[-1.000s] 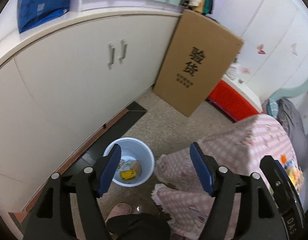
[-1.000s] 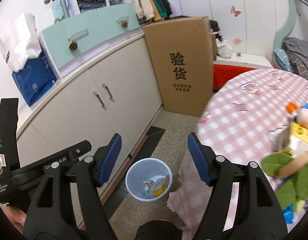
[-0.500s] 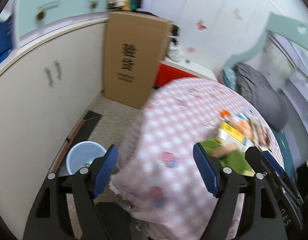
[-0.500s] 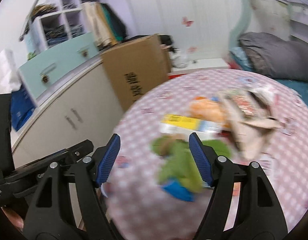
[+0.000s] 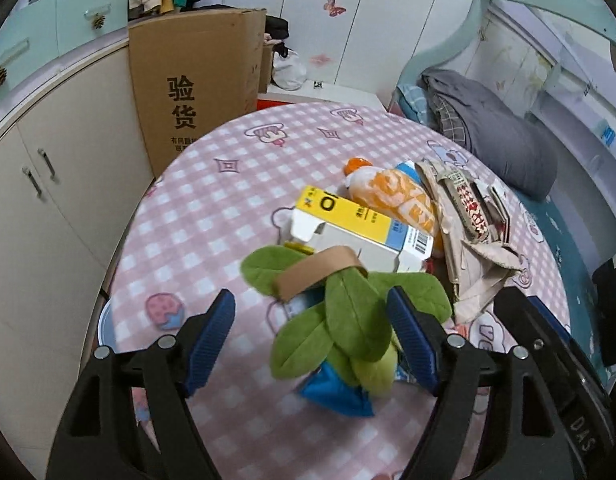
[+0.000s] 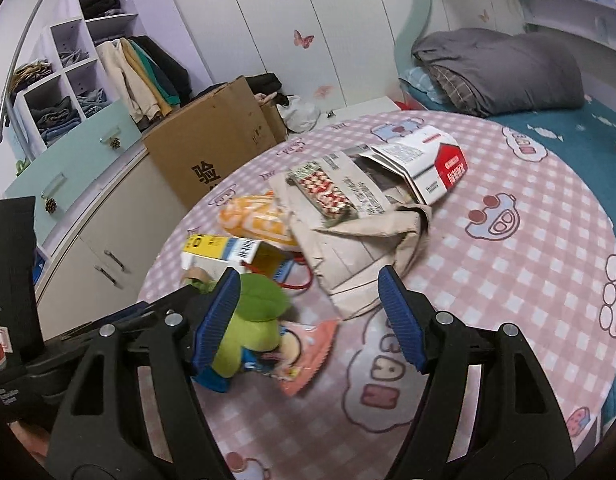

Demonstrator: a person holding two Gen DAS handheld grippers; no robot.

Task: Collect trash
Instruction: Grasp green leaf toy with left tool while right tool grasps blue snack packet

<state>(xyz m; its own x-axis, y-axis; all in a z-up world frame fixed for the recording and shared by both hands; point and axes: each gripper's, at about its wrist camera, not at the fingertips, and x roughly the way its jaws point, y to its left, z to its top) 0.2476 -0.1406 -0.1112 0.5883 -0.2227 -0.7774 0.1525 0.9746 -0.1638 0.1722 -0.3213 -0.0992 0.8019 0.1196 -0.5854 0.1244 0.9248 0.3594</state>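
A pile of litter lies on the round table with the pink checked cloth (image 5: 211, 216): a yellow and white carton (image 5: 360, 228), an orange bottle (image 5: 392, 196), a beige cloth bag (image 6: 368, 236), a red and white packet (image 6: 440, 164), a pink wrapper (image 6: 303, 356) and a green leafy plush toy (image 5: 348, 320). My left gripper (image 5: 312, 344) is open, hovering just over the plush toy. My right gripper (image 6: 308, 320) is open, above the table between the plush toy and the bag. Only a sliver of the blue bin (image 5: 103, 320) shows past the table's left edge.
A tall cardboard box (image 5: 195, 96) leans against the cream cabinets (image 5: 47, 184) at the left. A bed with a grey folded blanket (image 6: 500, 68) lies behind the table on the right. Open shelves with clothes (image 6: 67, 80) stand at the back left.
Both grippers have swung up and right from over the floor bin to above the table's litter pile. Both stay open and empty.
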